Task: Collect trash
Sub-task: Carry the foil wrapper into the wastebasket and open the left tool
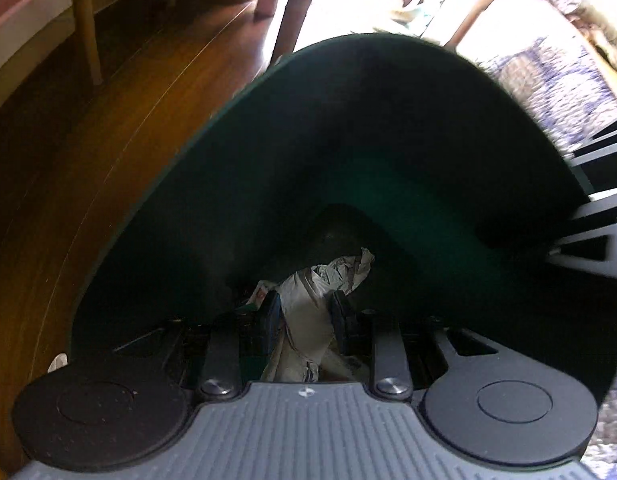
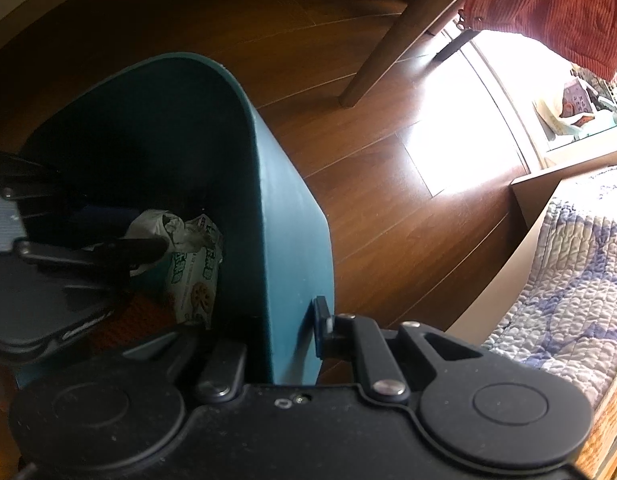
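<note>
Crumpled grey-white paper (image 1: 320, 304) sits pinched between the narrow-set pads of the left tool (image 1: 306, 310), which reaches down inside the dark teal bin (image 2: 292, 240). Right tool (image 2: 286, 336) is clamped on the bin's wall near the rim, one finger (image 2: 322, 326) on the outside, the other hidden inside. Within the bin, in the right wrist view, lies a pale snack packet (image 2: 196, 276) printed with green lettering too blurred to read and a cookie picture, beside more crumpled wrapping. Wooden floor (image 2: 368, 184) lies open to the right of the bin and beyond it, up to a chair leg (image 2: 396, 44) at the far side. A quilted bed (image 2: 576, 280) borders the right edge, near the sunlit patch.
</note>
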### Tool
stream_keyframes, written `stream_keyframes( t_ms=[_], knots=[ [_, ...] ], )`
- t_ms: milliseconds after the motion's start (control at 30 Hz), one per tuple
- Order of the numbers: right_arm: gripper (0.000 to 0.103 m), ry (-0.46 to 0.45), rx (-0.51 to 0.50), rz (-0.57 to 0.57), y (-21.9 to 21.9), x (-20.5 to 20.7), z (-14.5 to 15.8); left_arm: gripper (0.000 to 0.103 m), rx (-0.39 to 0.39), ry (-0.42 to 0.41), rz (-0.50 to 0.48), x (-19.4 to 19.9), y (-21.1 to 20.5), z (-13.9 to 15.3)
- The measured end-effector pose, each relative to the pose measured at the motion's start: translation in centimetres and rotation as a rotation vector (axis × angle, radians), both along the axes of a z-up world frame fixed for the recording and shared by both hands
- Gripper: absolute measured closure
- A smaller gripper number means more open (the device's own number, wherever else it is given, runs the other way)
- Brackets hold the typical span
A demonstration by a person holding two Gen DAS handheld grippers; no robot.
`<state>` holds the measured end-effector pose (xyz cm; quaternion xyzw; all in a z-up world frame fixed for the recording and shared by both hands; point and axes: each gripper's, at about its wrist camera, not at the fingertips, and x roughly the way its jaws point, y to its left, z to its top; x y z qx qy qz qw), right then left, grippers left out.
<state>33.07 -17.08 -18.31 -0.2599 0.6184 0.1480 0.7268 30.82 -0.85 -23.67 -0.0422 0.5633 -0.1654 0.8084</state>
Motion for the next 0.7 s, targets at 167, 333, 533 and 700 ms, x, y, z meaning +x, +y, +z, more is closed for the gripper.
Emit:
stream_keyframes(
  t_ms=[167, 333, 533, 700],
  knots=[
    [0.094, -0.019, -0.025, 0.079, 0.6, -1.2, 0.1, 0.076, 0.040, 0.021, -0.002, 0.1, -0.6, -1.3],
    [0.097, -0.036, -0.072, 0.161, 1.5, -2.0, 0.0, 0.076, 0.057, 0.027, 0.001, -0.2, -0.2, -1.2],
    [0.097, -0.030, -0.088, 0.194, 2.2, -2.2, 0.0, 0.076, 0.039, 0.030, 0.005, 0.0, 0.3, -0.4],
    [0.098, -0.030, -0.088, 0.192, 2.1, -2.4, -0.1, 0.073, 0.005, 0.034, 0.012, -0.3, 1.9, 0.4]
  ],
)
